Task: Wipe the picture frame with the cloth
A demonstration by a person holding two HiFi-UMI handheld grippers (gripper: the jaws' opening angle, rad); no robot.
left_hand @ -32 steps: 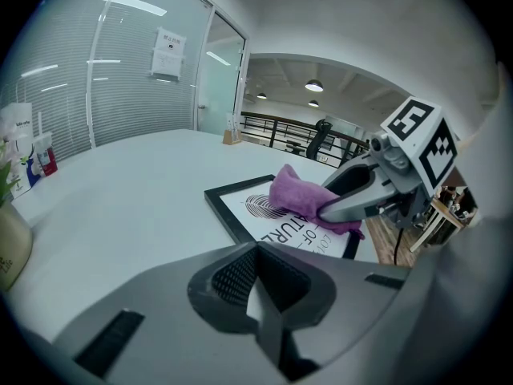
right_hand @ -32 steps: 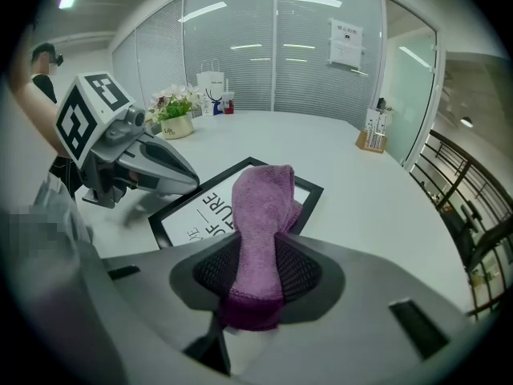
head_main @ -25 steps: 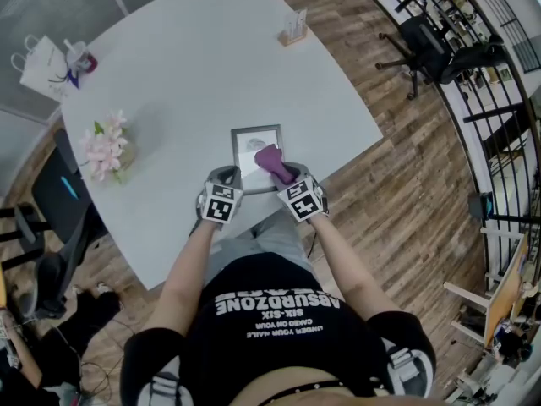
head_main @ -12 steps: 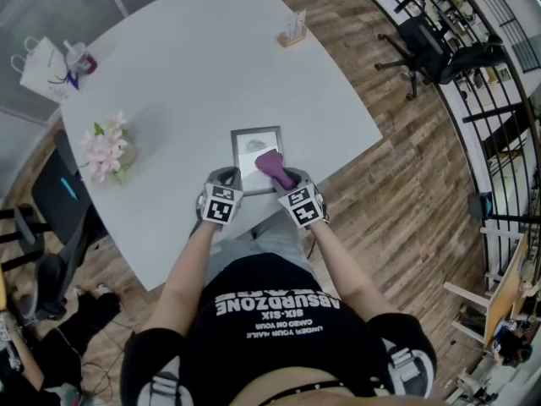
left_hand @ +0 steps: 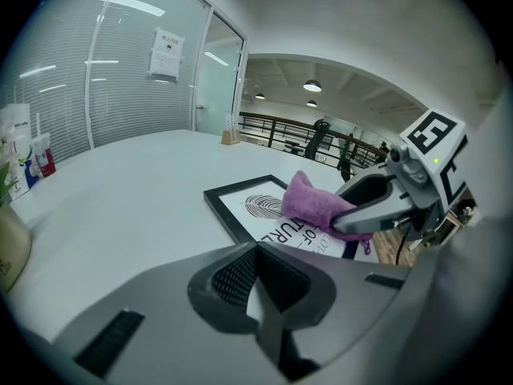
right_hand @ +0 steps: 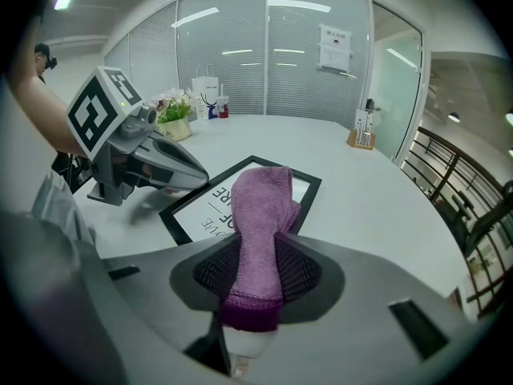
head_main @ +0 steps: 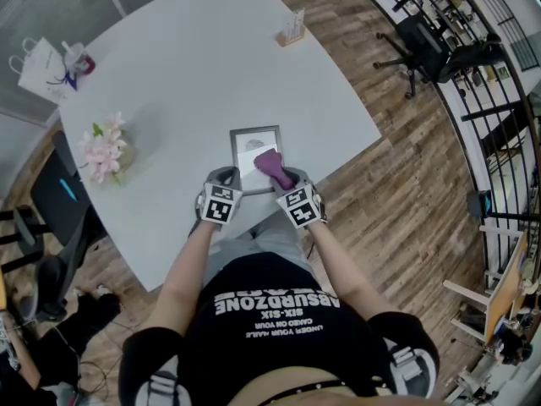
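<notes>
On the picture frame (head_main: 254, 142) lies a bunched purple cloth (head_main: 270, 166).

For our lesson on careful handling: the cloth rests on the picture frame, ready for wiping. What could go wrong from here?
1. The picture frame lies flat near the table edge. The left gripper is shut beside it, not gripping it, so a stroke might slide it.
2. The right gripper pinches only one end of the cloth, which could pull loose.
</notes>
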